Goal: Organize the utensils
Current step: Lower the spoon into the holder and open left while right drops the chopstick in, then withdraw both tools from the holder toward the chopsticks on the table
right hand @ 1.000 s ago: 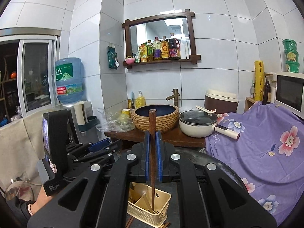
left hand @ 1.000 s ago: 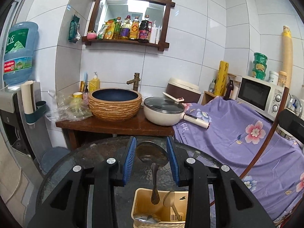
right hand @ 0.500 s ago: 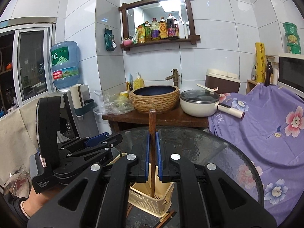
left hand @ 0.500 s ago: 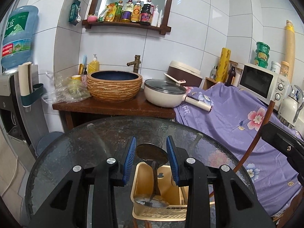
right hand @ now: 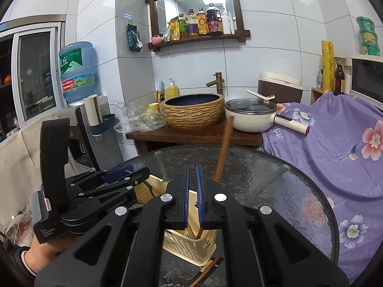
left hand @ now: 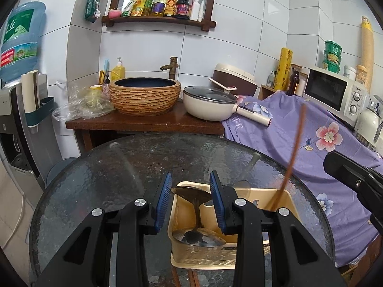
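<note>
A beige slotted utensil basket [left hand: 239,254] stands on the round glass table [left hand: 119,174]; it also shows in the right wrist view [right hand: 189,244]. My left gripper [left hand: 190,192] is open above it, a dark metal spoon [left hand: 191,192] between its blue pads, handle down in the basket. A brown wooden chopstick [left hand: 290,160] leans in the basket's right compartment, free of any grip; it also shows in the right wrist view [right hand: 223,150]. My right gripper [right hand: 192,189] is slightly open and empty, just above the basket.
More chopsticks [right hand: 208,269] lie on the glass in front of the basket. Behind the table stand a wooden counter with a woven basin [left hand: 144,98] and a white pan [left hand: 210,102]. A purple floral cloth [left hand: 311,134] covers things to the right.
Both grippers came down toward the basket. My right gripper let go of the chopstick, which now leans in the basket. The spoon sank deeper into the basket between the left pads.
</note>
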Action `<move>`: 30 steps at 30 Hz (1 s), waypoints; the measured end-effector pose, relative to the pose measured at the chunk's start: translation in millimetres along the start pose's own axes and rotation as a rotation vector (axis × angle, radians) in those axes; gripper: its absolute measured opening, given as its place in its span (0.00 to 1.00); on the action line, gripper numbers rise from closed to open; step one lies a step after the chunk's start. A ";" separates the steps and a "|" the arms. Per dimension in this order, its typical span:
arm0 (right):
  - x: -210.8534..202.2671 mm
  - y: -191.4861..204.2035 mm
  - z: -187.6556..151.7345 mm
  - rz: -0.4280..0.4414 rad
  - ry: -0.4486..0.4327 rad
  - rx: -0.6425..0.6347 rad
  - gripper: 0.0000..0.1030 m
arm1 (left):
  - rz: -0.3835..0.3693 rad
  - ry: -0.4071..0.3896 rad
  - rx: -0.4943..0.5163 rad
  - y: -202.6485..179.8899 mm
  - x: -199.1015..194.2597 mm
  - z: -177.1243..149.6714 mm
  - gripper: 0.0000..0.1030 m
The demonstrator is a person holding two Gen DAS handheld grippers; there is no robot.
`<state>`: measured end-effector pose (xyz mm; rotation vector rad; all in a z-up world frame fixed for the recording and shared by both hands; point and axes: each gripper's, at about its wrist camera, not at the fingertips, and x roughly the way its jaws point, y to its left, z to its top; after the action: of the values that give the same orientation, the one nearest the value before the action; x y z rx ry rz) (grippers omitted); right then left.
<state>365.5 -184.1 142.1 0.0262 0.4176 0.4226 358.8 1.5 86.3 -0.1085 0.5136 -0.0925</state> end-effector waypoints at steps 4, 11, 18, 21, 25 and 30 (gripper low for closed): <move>2.6 -1.2 -4.7 0.002 0.010 0.003 0.06 | -0.005 0.008 -0.005 -0.1 0.6 -1.2 0.32; -4.0 -11.7 -15.4 0.004 -0.001 0.050 0.43 | -0.022 -0.011 -0.017 2.6 -11.7 -3.0 0.52; -26.2 -20.2 -40.7 0.006 0.012 0.088 0.45 | 0.036 -0.013 -0.064 18.9 -39.3 -16.3 0.70; -31.4 -24.2 -64.2 0.005 0.056 0.094 0.49 | 0.042 -0.003 -0.069 25.8 -53.3 -35.4 0.76; -22.8 -22.6 -107.1 0.008 0.186 0.057 0.51 | 0.081 0.065 -0.018 28.1 -57.3 -65.7 0.76; -5.1 -13.8 -162.4 -0.005 0.329 0.010 0.51 | 0.131 0.195 0.097 21.8 -46.1 -110.8 0.75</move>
<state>301.9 -208.7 -6.1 -0.0355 0.7437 0.4209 265.3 19.5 10.0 0.0299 0.7085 0.0008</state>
